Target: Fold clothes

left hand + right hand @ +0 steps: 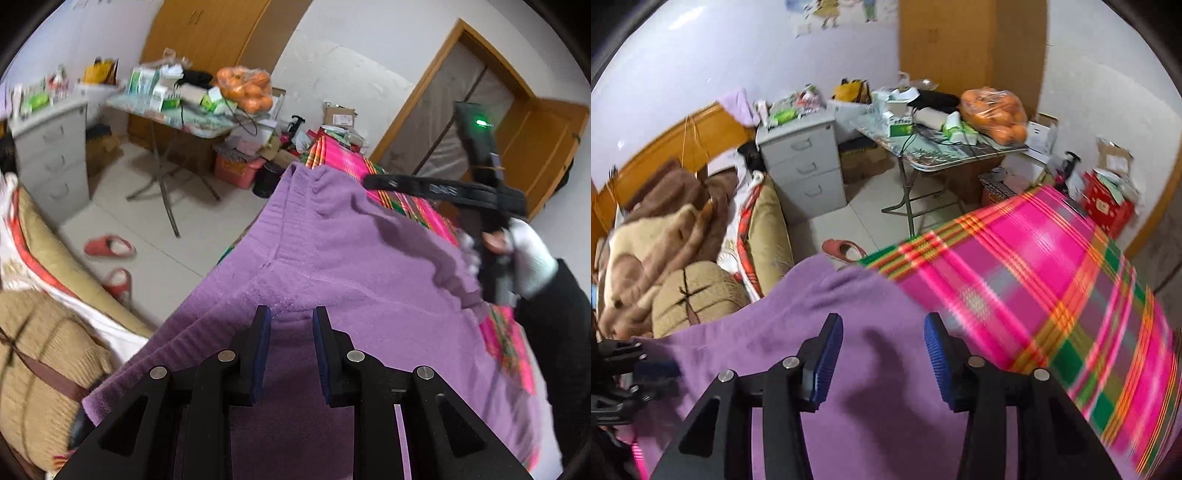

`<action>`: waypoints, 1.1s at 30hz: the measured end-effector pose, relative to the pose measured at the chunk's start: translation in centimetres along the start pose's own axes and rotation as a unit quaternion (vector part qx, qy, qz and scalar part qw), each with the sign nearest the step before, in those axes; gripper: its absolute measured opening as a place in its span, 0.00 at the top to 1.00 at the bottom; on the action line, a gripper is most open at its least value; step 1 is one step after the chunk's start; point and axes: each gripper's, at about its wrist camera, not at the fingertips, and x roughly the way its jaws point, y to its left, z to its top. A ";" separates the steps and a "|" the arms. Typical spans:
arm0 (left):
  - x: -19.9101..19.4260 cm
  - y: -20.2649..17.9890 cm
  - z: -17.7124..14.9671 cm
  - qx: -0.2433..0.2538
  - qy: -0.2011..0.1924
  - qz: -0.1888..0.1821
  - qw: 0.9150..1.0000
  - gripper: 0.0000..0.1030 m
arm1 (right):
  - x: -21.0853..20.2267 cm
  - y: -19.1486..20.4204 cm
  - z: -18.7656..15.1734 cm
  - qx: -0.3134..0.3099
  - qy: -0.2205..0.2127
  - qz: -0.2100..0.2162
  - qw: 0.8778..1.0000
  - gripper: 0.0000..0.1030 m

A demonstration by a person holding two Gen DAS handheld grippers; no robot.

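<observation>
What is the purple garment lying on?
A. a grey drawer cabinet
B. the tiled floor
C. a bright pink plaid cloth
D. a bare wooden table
C: the purple garment is spread over the pink plaid cloth, whose pink, green and orange stripes show past the garment's far edge.

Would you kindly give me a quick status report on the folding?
Both grippers, left and right, open, empty. Purple garment lies on plaid cloth. Nothing in the way.

Purple fleece garment (354, 254), seemingly part-folded, rumpled, lying on pink plaid cloth (1034, 273).
</observation>
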 end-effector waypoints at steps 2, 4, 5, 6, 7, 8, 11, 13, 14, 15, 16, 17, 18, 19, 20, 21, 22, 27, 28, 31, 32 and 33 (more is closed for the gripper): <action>0.0 -0.1 -0.1 0.000 0.001 0.001 1.000 0.77 | 1.7 -0.5 1.2 -0.013 0.007 0.003 1.000 0.55; 0.1 0.0 -0.1 -0.002 0.001 -0.001 1.000 0.77 | 3.5 -0.4 1.8 -0.023 0.033 0.023 0.999 0.55; 0.1 0.1 -0.1 -0.005 0.000 -0.004 1.000 0.77 | 4.4 -0.4 2.1 -0.028 0.046 0.033 0.998 0.55; 0.1 0.2 -0.2 -0.007 0.000 -0.007 1.000 0.77 | 5.3 -0.4 2.4 -0.033 0.058 0.043 0.997 0.61; 0.1 0.2 -0.2 -0.008 0.000 -0.009 1.000 0.77 | 6.1 -0.3 2.6 -0.038 0.069 0.051 0.996 0.72; 0.1 0.3 -0.2 -0.009 0.000 -0.009 1.000 0.77 | 6.4 -0.2 2.7 -0.039 0.068 0.044 0.996 0.95; 0.1 0.2 -0.2 -0.008 0.001 -0.008 1.000 0.77 | 6.8 -1.2 3.7 -0.003 0.050 0.023 0.999 0.98; 0.1 0.1 -0.3 -0.008 0.001 -0.008 1.000 0.77 | 7.5 -1.5 4.0 0.011 0.047 0.010 0.999 0.98; 0.0 0.1 -0.3 -0.008 0.001 -0.008 1.000 0.77 | 7.4 -1.4 4.1 0.012 0.041 0.000 0.999 0.98; 0.0 0.1 -0.3 -0.009 0.001 -0.009 1.000 0.77 | 7.4 -1.3 4.1 0.015 0.034 -0.011 0.999 0.99; 0.0 0.1 -0.3 -0.009 0.001 -0.009 1.000 0.77 | 7.1 -1.5 4.2 0.024 0.026 -0.030 0.999 0.99; 0.0 0.1 -0.4 -0.009 0.001 -0.009 1.000 0.77 | 6.6 -2.0 4.2 0.035 0.021 -0.030 0.999 0.98; -0.1 0.1 -0.4 -0.010 0.001 -0.010 1.000 0.77 | 5.9 -2.4 4.2 0.047 0.015 -0.030 0.998 0.96; -0.1 0.2 -0.4 -0.010 0.001 -0.011 1.000 0.77 | 4.8 -2.9 3.9 0.060 0.004 -0.026 0.998 0.95; -0.1 0.2 -0.4 -0.012 0.001 -0.012 1.000 0.77 | 3.5 -3.3 3.6 0.072 -0.008 -0.021 0.997 0.90; -0.1 0.2 -0.4 -0.012 0.001 -0.013 1.000 0.77 | 1.9 -3.7 2.9 0.082 -0.023 -0.018 0.996 0.83; -0.1 0.2 -0.4 -0.012 0.001 -0.013 1.000 0.77 | 0.3 -4.0 2.2 0.093 -0.036 -0.015 0.995 0.81; -0.3 0.3 -0.4 -0.013 0.000 -0.014 1.000 0.77 | -7.5 -7.5 -5.3 0.178 -0.067 -0.008 0.982 0.79; -0.3 0.3 -0.4 -0.013 0.001 -0.014 1.000 0.77 | -9.1 -8.4 -7.7 0.206 -0.072 -0.011 0.976 0.79; -0.2 0.2 -0.2 -0.011 0.002 -0.012 1.000 0.77 | -12.3 -10.3 -14.0 0.257 -0.080 -0.055 0.962 0.79; -0.2 0.2 -0.2 -0.011 0.002 -0.011 1.000 0.77 | -13.1 -10.9 -16.0 0.272 -0.081 -0.072 0.956 0.79; -0.1 0.1 -0.2 -0.010 0.003 -0.009 1.000 0.77 | -13.6 -11.2 -17.4 0.283 -0.082 -0.083 0.952 0.79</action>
